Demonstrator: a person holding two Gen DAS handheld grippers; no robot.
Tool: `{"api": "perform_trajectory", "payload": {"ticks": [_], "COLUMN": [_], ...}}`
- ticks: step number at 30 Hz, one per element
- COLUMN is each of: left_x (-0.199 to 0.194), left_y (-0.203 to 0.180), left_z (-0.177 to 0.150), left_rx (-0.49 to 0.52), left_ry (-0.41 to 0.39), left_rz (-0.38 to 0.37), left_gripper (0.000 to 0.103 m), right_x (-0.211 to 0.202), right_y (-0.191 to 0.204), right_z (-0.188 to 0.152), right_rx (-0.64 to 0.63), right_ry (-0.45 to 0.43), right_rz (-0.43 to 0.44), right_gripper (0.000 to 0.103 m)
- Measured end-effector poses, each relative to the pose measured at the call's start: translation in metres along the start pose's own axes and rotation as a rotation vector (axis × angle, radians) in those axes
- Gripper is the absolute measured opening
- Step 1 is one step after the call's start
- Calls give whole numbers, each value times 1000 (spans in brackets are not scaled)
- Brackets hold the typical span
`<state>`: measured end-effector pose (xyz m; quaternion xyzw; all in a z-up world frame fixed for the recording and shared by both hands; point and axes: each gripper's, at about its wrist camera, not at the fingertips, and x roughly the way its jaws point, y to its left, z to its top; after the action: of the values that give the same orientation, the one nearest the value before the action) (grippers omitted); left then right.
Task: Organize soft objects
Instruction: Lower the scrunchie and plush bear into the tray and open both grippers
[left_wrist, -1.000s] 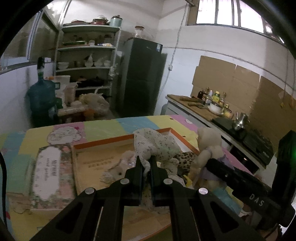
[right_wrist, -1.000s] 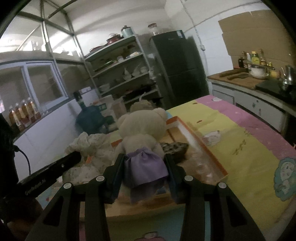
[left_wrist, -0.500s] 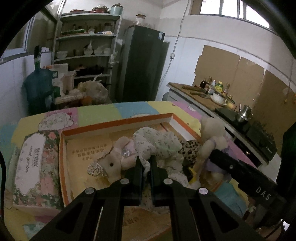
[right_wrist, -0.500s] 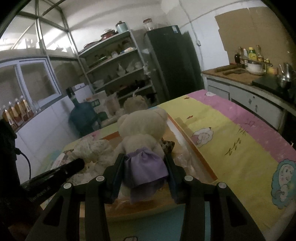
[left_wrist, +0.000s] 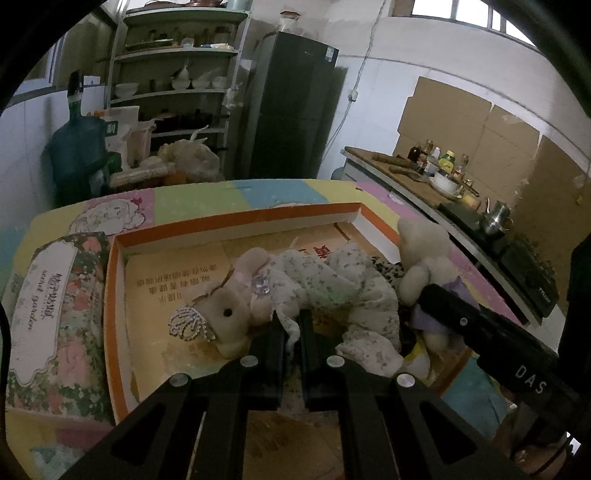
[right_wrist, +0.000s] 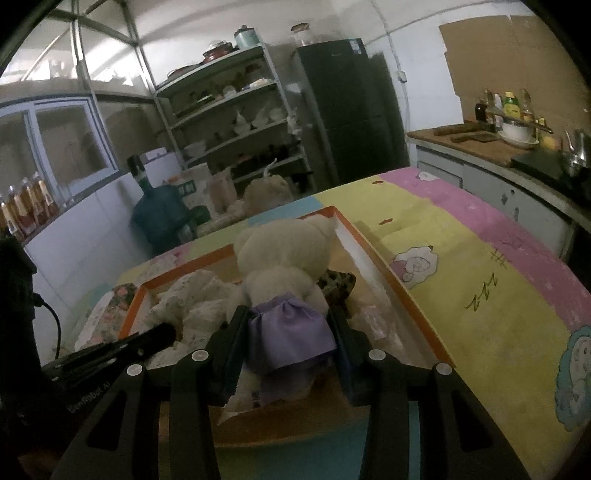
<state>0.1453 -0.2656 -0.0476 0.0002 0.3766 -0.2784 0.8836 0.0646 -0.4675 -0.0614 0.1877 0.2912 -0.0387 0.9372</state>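
The left gripper (left_wrist: 290, 328) is clamped nearly closed on a fold of the floral rabbit (left_wrist: 314, 291) lying in the orange-rimmed box (left_wrist: 236, 221). The right gripper (right_wrist: 286, 339), half open, grips the cream bear (right_wrist: 284, 266) by its purple skirt (right_wrist: 288, 332), above the box. Risk: the thin fabric pinch slips, or the two toys snag where they crowd together.

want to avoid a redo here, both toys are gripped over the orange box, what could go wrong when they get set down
1. The left gripper pinches only a thin fold of the floral rabbit; it could slip free.
2. The teddy bear, held by the right gripper at its purple skirt, sits near the orange box wall and may tip over it.
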Motion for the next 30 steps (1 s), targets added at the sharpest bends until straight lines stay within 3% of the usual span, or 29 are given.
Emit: {"api": "perform_trajectory", "payload": {"ticks": [9,14,16,18,30], "left_x": [8,5,3,2,-18], "left_y": [6,8,7,7,1], "left_z": [-1,-1,-1,-1,0], "left_rx": [-22,-29,-29,-31,-13], "left_ry": [14,0,-5,-10,-56], "left_rz": [-27,-46,-49,-49,-45], "left_gripper": [10,27,40,45,47], "right_x": [8,8,8,7,-10], "right_y": [1,0,-2,-2,2], "right_z": [2,2,2,2,4], "right_rx": [-1,11,14,14,20], "right_ry": [12,4,2,1,-41], "right_rz": [12,20,21,21,11], "right_gripper": [45,47,47,47,57]}}
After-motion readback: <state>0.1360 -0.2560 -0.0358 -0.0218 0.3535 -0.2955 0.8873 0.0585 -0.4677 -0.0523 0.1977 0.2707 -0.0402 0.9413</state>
